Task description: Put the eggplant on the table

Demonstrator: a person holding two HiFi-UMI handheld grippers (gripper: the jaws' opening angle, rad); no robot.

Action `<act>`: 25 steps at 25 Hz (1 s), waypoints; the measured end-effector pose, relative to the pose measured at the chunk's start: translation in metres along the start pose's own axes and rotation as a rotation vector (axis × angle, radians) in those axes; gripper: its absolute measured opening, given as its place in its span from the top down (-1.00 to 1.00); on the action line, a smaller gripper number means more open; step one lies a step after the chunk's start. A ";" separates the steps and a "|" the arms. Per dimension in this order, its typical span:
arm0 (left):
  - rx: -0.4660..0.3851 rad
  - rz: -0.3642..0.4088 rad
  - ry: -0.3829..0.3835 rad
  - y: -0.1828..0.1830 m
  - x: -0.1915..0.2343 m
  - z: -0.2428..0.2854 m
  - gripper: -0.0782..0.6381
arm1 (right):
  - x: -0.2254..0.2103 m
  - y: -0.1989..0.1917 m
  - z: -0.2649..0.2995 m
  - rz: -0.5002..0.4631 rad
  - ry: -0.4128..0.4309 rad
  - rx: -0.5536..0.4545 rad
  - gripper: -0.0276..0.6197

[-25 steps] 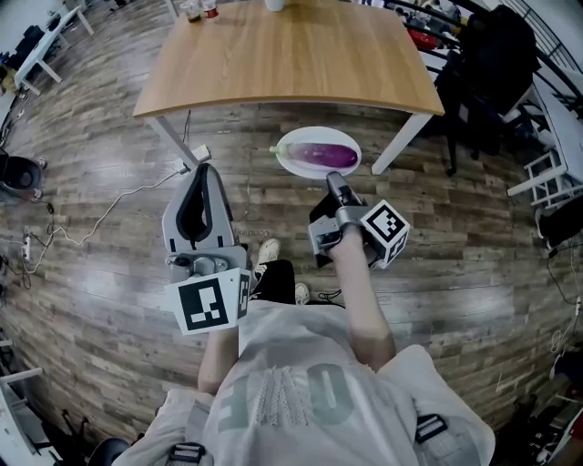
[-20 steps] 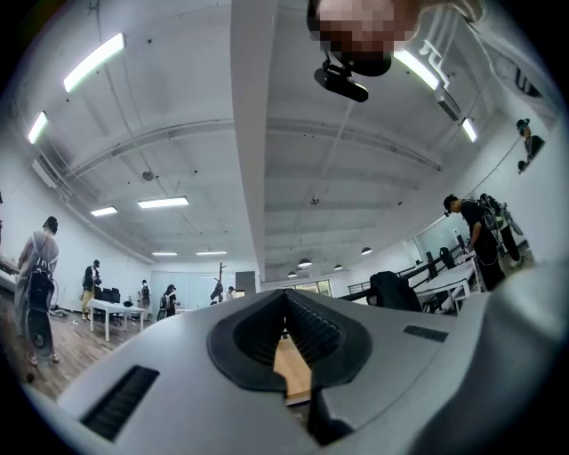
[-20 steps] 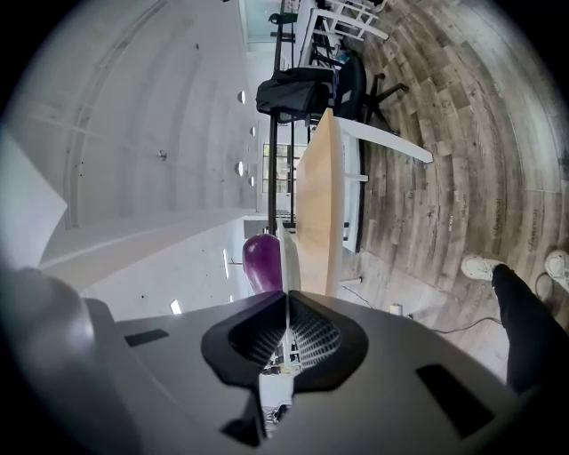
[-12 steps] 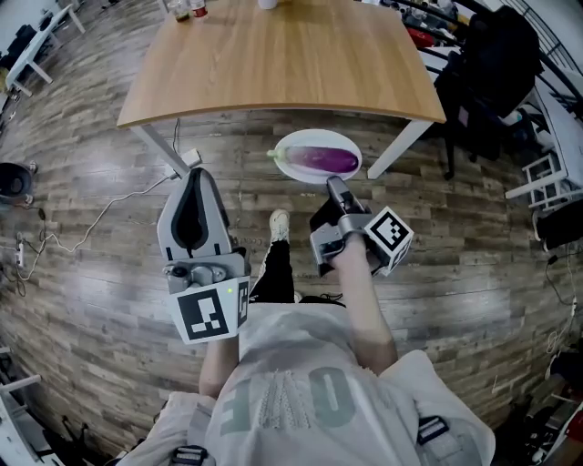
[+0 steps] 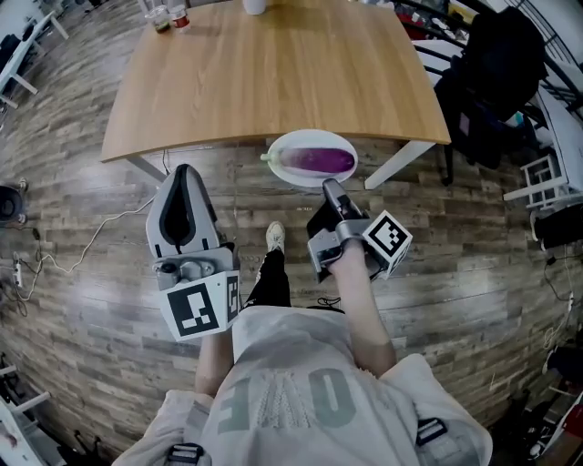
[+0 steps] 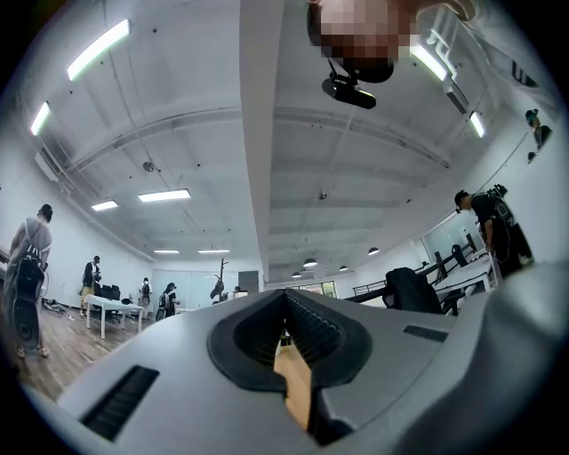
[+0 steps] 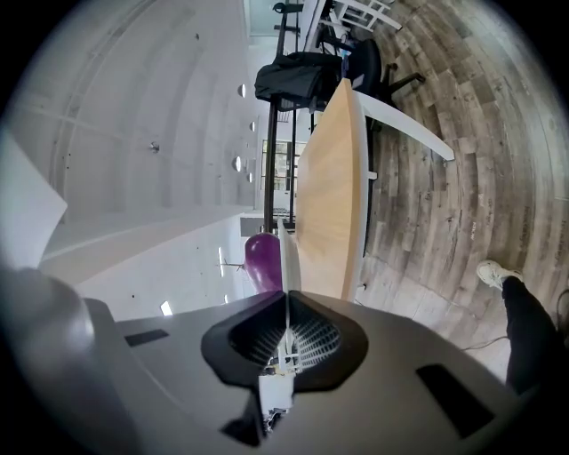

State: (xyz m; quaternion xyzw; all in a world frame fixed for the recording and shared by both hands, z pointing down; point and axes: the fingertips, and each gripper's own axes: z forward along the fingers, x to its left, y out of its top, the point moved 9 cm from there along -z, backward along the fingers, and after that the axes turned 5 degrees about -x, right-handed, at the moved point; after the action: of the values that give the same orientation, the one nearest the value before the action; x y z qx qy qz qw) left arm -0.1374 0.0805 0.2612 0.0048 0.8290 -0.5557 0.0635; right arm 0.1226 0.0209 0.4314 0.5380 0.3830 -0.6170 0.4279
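A purple eggplant (image 5: pixel 316 161) lies on a white plate (image 5: pixel 284 150). My right gripper (image 5: pixel 330 187) is shut on the plate's near rim and holds it level, just at the near edge of the wooden table (image 5: pixel 273 73). In the right gripper view the plate (image 7: pixel 284 253) shows edge-on between the jaws of the right gripper (image 7: pixel 286 302), with the eggplant (image 7: pixel 263 262) to its left and the table (image 7: pixel 329 204) beyond. My left gripper (image 5: pixel 182 170) is off to the left over the floor, jaws together and holding nothing. In its own view the left gripper (image 6: pixel 286 298) points slightly upward toward the ceiling.
Bottles (image 5: pixel 164 16) and a white cup (image 5: pixel 253 5) stand at the table's far edge. A black chair with a bag (image 5: pixel 501 64) is at the right, with a white chair (image 5: pixel 547 173) beside it. A cable (image 5: pixel 82 241) runs over the wood floor. My shoe (image 5: pixel 275 235) is below the plate.
Both grippers have moved forward toward the table, the right one carrying the plate with the eggplant. The plate now reaches the table's near edge.
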 end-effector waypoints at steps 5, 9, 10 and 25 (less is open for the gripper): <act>-0.012 0.016 -0.009 -0.022 0.022 0.087 0.76 | 0.012 0.021 0.070 0.002 -0.021 -0.029 0.84; -0.035 0.031 -0.007 -0.037 0.043 0.146 0.76 | 0.028 0.028 0.125 -0.008 0.005 -0.036 0.84; -0.042 0.033 -0.007 -0.040 0.049 0.160 0.76 | 0.032 0.029 0.139 -0.013 0.010 -0.036 0.84; 0.036 0.016 0.003 -0.092 0.060 0.263 0.76 | 0.050 0.058 0.251 0.019 -0.011 -0.005 0.84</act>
State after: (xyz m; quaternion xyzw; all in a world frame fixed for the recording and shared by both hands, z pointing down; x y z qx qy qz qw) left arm -0.1777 -0.2006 0.2410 0.0134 0.8188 -0.5701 0.0668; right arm 0.0895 -0.2390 0.4133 0.5373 0.3771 -0.6147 0.4374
